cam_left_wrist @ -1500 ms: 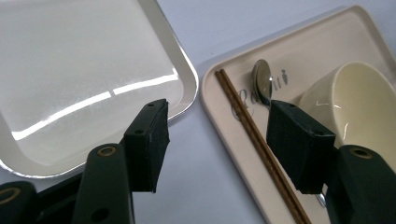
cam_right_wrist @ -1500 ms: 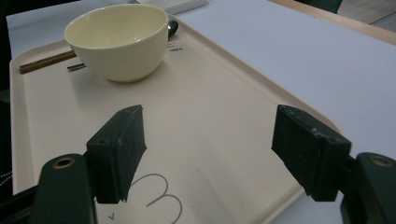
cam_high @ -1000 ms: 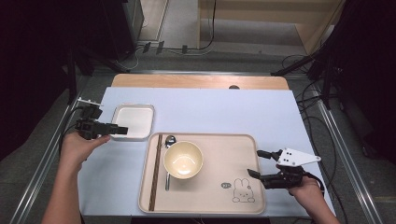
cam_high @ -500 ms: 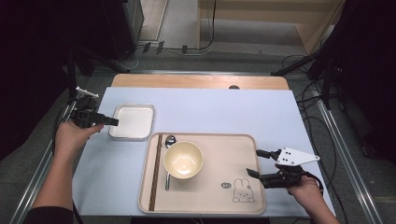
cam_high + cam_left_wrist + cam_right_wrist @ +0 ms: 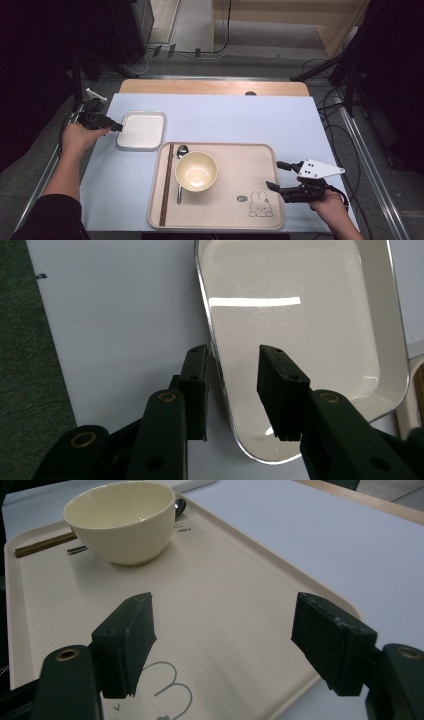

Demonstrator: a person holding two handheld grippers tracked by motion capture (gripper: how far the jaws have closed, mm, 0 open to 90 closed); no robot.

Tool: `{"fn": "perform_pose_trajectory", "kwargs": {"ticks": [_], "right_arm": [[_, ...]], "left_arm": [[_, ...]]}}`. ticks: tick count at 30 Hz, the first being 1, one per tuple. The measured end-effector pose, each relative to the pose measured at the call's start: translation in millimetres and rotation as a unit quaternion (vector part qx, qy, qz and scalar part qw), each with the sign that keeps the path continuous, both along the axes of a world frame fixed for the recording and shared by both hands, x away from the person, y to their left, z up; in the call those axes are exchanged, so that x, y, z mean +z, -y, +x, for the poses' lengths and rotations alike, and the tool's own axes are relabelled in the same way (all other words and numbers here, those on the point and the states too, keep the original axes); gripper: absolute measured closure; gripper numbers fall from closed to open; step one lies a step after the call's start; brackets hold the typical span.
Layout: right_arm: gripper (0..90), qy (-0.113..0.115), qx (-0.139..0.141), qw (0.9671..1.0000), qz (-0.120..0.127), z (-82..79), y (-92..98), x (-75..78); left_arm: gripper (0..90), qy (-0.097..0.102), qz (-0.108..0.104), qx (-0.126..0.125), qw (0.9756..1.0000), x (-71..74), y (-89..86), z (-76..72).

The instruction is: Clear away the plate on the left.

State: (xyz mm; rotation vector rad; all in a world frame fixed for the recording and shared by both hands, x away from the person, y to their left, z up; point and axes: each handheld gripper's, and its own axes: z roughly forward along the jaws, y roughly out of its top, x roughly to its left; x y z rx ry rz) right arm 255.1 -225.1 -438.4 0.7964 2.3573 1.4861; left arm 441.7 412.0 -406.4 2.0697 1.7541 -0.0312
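Note:
A white square dish (image 5: 141, 130) (image 5: 300, 340) lies on the pale blue table top, at the left. My left gripper (image 5: 118, 126) (image 5: 234, 352) is at the dish's left edge. Its jaws have just been closing and straddle the rim, one pad outside and one over the inside, with a gap still showing at the inner pad. My right gripper (image 5: 274, 174) (image 5: 225, 615) stands wide open over the right edge of the beige tray (image 5: 235, 170) (image 5: 240, 590), holding nothing. On the tray sits a cream bowl (image 5: 195, 171) (image 5: 122, 520).
Brown chopsticks (image 5: 166, 184) and a spoon (image 5: 180, 170) lie on the tray left of the bowl. A rabbit drawing (image 5: 260, 205) marks the tray's near right corner. The dish's near right corner almost meets the tray. Metal rails run along both table sides.
My left gripper has moved away from the person and in onto the dish's left rim, and its jaws have narrowed around it. The right gripper, tray and bowl have stayed put.

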Motion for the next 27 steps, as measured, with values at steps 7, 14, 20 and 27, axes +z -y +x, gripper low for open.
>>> {"fn": "perform_pose_trajectory", "kwargs": {"ticks": [7, 14, 20, 27], "right_arm": [[25.0, -0.003, -0.005, 1.0000, 0.005, -2.7, 2.3, 0.2], [20.7, -0.016, 0.004, 0.9998, 0.012, -3.4, -2.1, 0.4], [18.3, -0.022, 0.003, 0.9994, 0.026, -2.1, -11.1, 1.4], [16.7, -0.090, 0.002, 0.9958, 0.020, 5.8, -16.8, 5.1]], "left_arm": [[67.6, -0.025, -0.008, 0.006, 0.9996, -15.7, -2.6, 8.9], [75.6, -0.039, -0.007, 0.007, 0.9992, -20.0, 0.3, 14.2], [84.4, -0.043, -0.001, 0.005, 0.9991, -20.4, 1.7, 14.8], [87.8, -0.080, -0.009, 0.028, 0.9964, -19.0, 3.7, 20.6]]}}
